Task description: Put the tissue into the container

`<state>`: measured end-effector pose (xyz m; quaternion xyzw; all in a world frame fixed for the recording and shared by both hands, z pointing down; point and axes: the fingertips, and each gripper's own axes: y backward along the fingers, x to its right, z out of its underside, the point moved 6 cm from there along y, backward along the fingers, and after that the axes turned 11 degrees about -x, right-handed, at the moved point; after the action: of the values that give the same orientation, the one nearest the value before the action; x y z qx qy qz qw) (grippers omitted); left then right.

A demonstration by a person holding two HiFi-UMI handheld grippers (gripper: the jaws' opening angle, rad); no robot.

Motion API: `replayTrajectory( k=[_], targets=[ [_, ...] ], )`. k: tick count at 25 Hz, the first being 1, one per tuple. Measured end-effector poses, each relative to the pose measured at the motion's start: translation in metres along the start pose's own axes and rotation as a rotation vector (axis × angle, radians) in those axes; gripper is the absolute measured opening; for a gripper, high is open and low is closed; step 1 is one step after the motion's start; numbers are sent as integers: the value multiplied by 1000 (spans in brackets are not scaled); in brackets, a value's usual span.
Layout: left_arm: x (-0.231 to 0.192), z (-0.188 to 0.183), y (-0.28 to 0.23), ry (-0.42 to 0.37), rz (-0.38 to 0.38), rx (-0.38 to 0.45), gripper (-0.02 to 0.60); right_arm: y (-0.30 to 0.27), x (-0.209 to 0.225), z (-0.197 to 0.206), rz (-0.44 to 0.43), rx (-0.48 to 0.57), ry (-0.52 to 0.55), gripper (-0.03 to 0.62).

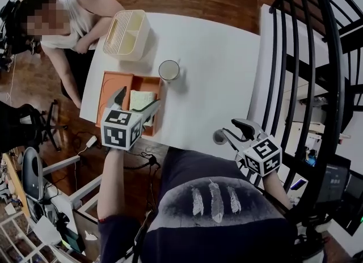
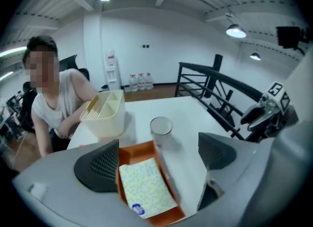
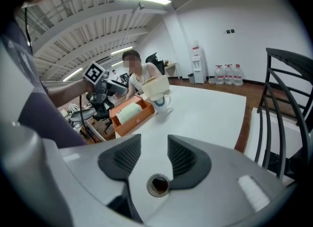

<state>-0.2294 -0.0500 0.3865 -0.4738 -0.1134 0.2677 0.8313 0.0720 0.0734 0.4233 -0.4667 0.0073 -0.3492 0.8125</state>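
The tissue pack (image 1: 142,100), pale yellow-green with a small blue label, lies flat inside the orange container (image 1: 116,80) at the table's near left edge. My left gripper (image 1: 134,102) hovers just above it, open, one jaw on each side of the pack and neither touching it. In the left gripper view the tissue pack (image 2: 146,187) fills the right half of the orange container (image 2: 146,150), below the left gripper (image 2: 159,147). My right gripper (image 1: 232,131) sits over the near table edge, slightly open, nothing between its jaws. The right gripper (image 3: 154,140) sees the container (image 3: 134,121) far off to its left.
A cream ribbed bin (image 1: 127,34) stands at the far left of the white table (image 1: 215,86), and a glass cup (image 1: 169,70) is just beyond the container. A person (image 1: 79,12) leans at the far left corner. A black railing (image 1: 306,58) runs along the right.
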Motion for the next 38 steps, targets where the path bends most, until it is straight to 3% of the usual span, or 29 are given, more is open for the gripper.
replayTrajectory(
  k=[4,5,7,9,12,21,22,23,24,35,38],
  targets=[
    [71,-16,-8,-142,229,55,497,2,7,-6,21,31,-6,173],
    [85,-11,-17,-170,260,46,458,2,8,-6,21,34,-4,173],
    [104,5,-34,-205,269,31,242,4,8,-6,21,36,2,173],
    [115,15,-42,-190,276,31,14,8,8,-3,28,38,-1,173],
    [129,22,-45,-141,315,25,14,15,12,4,44,40,-17,173],
    [144,35,-46,-165,298,-7,14,19,17,12,69,70,-20,173],
    [144,36,-45,-169,295,-7,14,19,17,11,79,75,-9,140],
    [145,37,-45,-172,294,-6,14,20,17,11,88,80,3,65],
    [146,37,-45,-173,295,-5,14,20,17,11,95,82,11,52],
    [150,37,-44,-167,290,0,14,23,16,11,99,75,36,35],
    [152,37,-43,-165,294,-1,14,25,15,10,103,86,48,3]
  ],
)
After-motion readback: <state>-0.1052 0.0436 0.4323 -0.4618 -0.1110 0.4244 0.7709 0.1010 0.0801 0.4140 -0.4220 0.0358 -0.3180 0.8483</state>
